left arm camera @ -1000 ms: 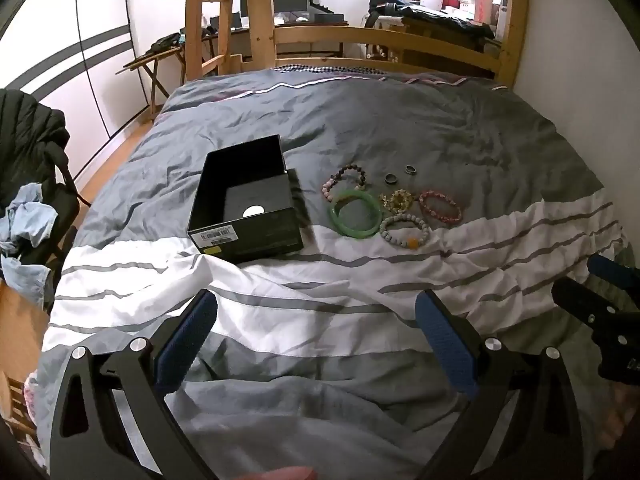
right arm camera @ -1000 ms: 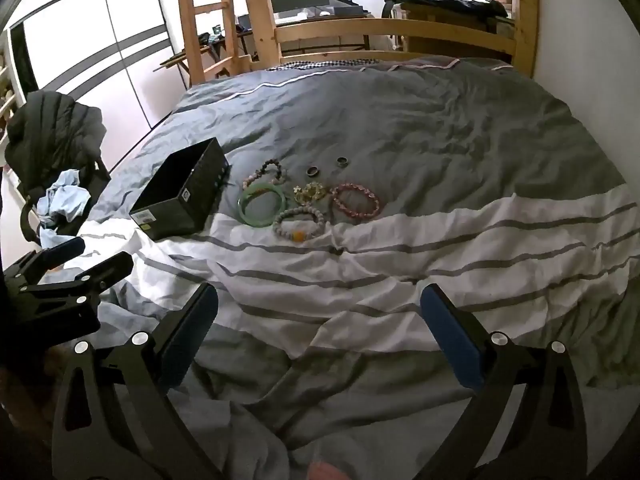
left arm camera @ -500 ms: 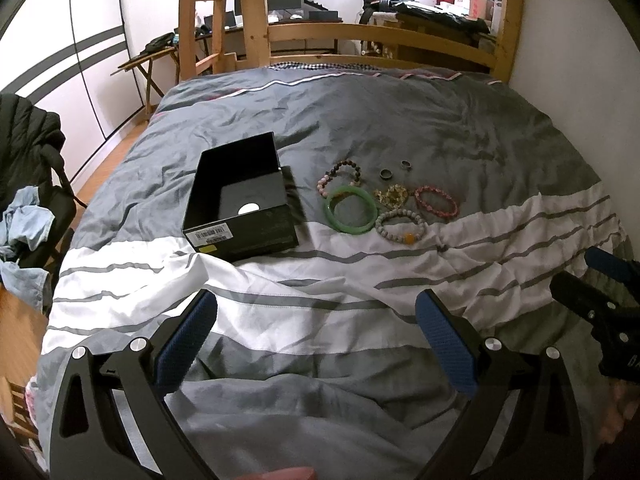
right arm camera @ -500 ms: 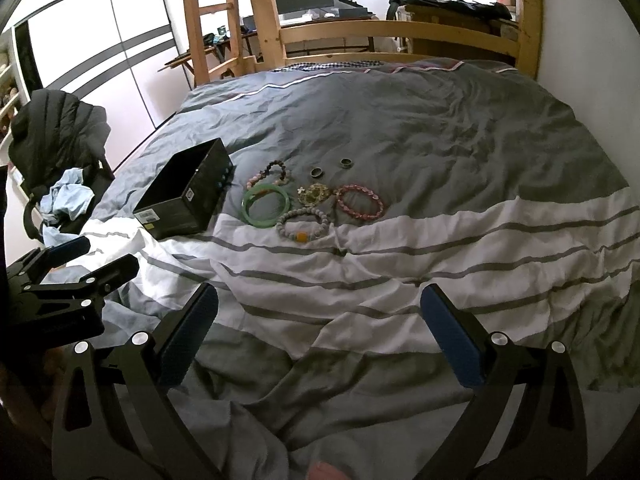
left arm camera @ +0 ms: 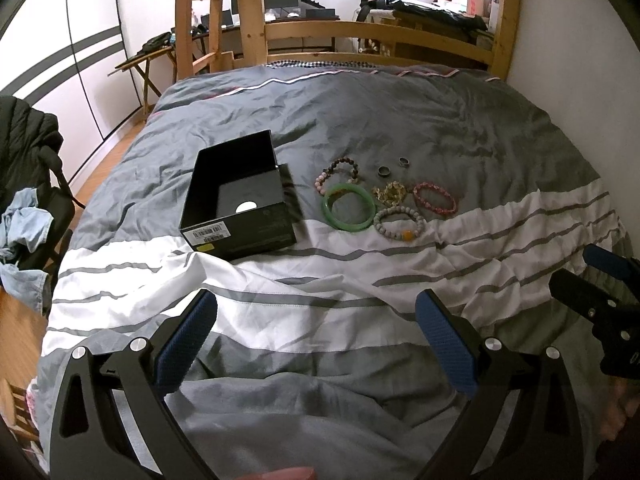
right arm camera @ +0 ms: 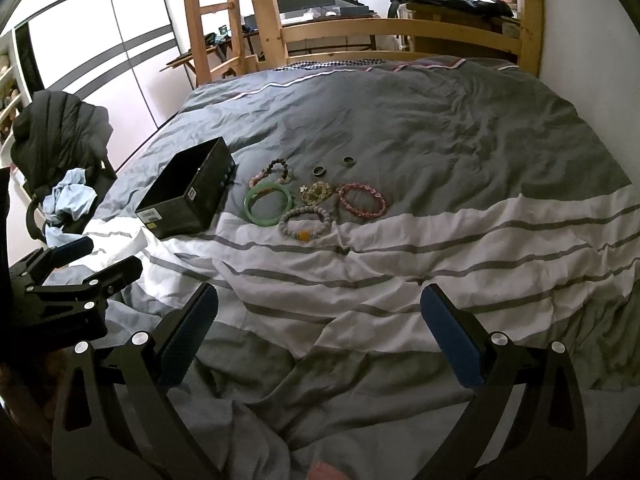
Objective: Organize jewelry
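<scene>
Left wrist view: open black cardboard box (left arm camera: 240, 204) lies on the grey-and-white striped duvet (left arm camera: 320, 300); just right, green glass bangle (left arm camera: 349, 213) among beaded bracelets. Left gripper (left arm camera: 316, 338) and right gripper (right arm camera: 319, 334) hover wide apart, empty.

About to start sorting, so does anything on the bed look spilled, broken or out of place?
Nothing stands out. The bracelets, led by the green bangle, and two rings lie grouped on the duvet beside the open black box, which sits upright.
</scene>
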The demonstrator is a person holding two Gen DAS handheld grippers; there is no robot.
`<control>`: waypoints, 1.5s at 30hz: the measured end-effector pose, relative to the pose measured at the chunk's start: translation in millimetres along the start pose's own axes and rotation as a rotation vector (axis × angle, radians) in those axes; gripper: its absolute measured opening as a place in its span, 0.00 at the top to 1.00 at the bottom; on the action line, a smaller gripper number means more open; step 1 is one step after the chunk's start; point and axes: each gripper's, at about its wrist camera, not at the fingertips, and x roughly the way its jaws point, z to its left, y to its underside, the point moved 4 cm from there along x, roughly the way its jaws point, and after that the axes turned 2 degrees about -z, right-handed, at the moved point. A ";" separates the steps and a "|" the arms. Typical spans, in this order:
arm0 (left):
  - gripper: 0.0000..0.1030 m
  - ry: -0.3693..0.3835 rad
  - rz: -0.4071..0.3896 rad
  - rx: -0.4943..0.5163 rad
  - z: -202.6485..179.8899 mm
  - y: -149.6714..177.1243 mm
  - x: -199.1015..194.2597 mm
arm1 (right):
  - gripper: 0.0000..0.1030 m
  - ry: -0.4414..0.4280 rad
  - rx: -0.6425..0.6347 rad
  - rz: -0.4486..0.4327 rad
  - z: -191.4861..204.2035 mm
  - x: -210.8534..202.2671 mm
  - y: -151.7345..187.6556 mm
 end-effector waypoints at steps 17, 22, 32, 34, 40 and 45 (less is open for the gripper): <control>0.05 0.000 0.009 -0.004 2.6 1.8 1.8 | 0.03 -0.001 -0.002 0.007 4.1 2.8 3.1; 0.05 0.001 0.008 0.000 1.6 2.0 1.6 | 0.03 -0.003 -0.003 0.007 3.2 3.1 3.0; 0.05 0.000 0.008 0.000 1.6 1.6 1.7 | 0.03 -0.003 -0.003 0.007 4.5 3.3 3.0; 0.05 -0.001 0.011 0.001 2.6 2.5 1.7 | 0.03 -0.002 -0.004 0.007 3.9 3.4 2.7; 0.05 0.008 0.025 0.012 3.8 4.8 3.2 | 0.03 0.000 -0.005 0.008 3.7 3.7 2.7; 0.05 0.002 0.054 0.029 0.8 3.9 9.9 | 0.03 0.011 -0.007 0.007 -0.7 8.3 0.4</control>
